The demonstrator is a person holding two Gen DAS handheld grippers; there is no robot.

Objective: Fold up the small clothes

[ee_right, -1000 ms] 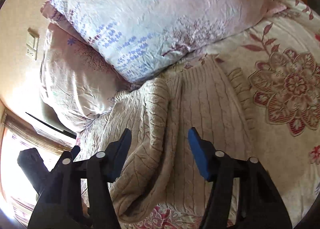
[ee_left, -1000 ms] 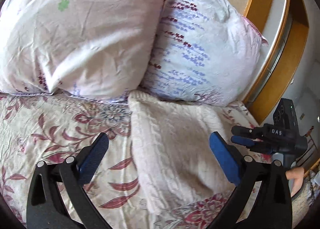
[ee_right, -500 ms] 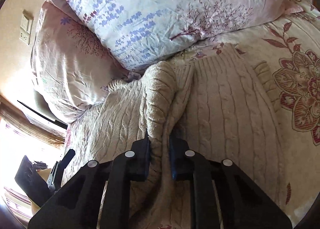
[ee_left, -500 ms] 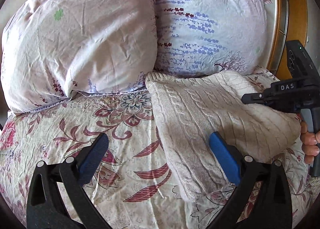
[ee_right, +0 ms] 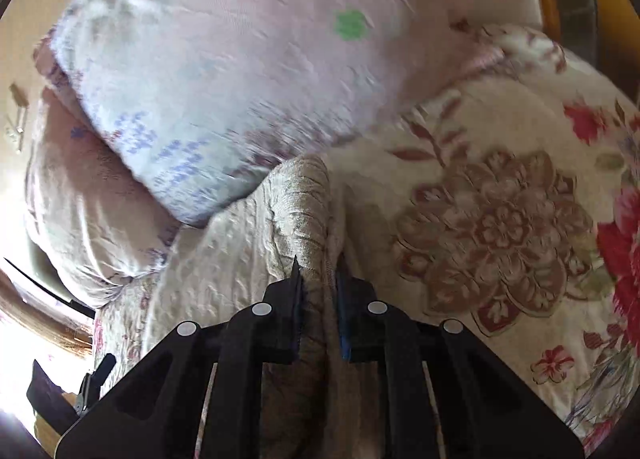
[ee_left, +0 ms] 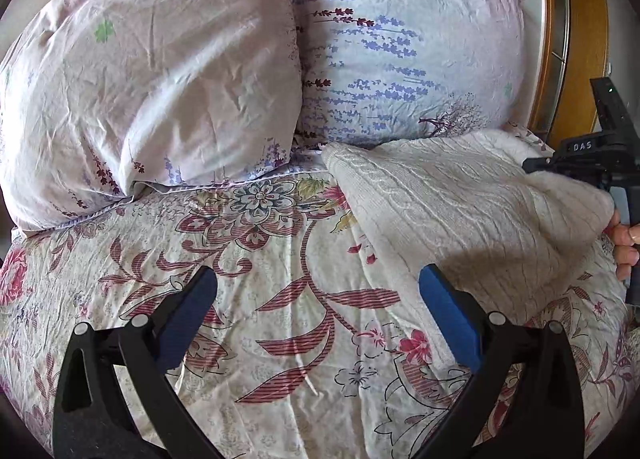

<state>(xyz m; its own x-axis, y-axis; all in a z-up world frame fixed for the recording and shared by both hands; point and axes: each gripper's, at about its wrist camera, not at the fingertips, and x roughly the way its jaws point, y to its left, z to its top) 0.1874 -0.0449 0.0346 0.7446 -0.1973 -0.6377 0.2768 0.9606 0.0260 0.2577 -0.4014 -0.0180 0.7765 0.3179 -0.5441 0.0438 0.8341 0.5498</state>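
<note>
L gripper (ee_left: 318,311) released, nothing betw. pads, over floral bedspread (ee_left: 260,319). Cream knit sweater (ee_left: 460,211) to its right, far end touching lavender pillow (ee_left: 400,59), long axis near-to-far. R gripper (ee_right: 320,299) clenched on raised sweater fold at right edge, so R hand nearer; judged next: carry fold leftward. Sweater's near/right part cut off; R view blurred.

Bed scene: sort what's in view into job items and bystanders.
Job:
- cream knit sweater
- right gripper, shut on a sweater fold
- left gripper, fingers apart over the bedspread

Bystanders:
- pink pillow
- lavender-print pillow
- floral bedspread
</note>
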